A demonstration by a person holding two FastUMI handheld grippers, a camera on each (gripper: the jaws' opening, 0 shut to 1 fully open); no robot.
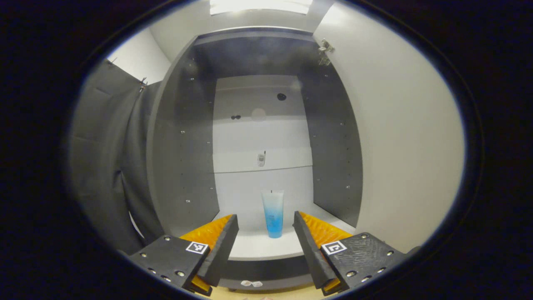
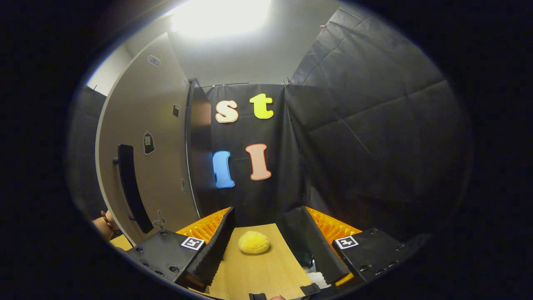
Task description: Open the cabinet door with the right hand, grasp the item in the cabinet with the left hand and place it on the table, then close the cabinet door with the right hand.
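Note:
In the left gripper view the cabinet (image 1: 183, 158) stands open, its white door (image 1: 399, 158) swung out to the right. A clear tube with blue contents (image 1: 273, 213) stands upright on the cabinet's white bottom shelf (image 1: 266, 248). My left gripper (image 1: 266, 225) is open in front of the shelf, with the tube centred a little beyond its fingertips and apart from them. In the right gripper view the open door (image 2: 162, 137) with its dark bar handle (image 2: 131, 187) is at the left. My right gripper (image 2: 266, 225) is open above the wooden table (image 2: 258, 271), holding nothing.
A fuzzy yellow ball (image 2: 254, 242) lies on the table between the right gripper's fingers, farther off. A hand (image 2: 104, 223) shows at the lower left behind the door. Black cloth walls close the booth at the right and back. A shelf board (image 1: 262, 160) crosses the cabinet higher up.

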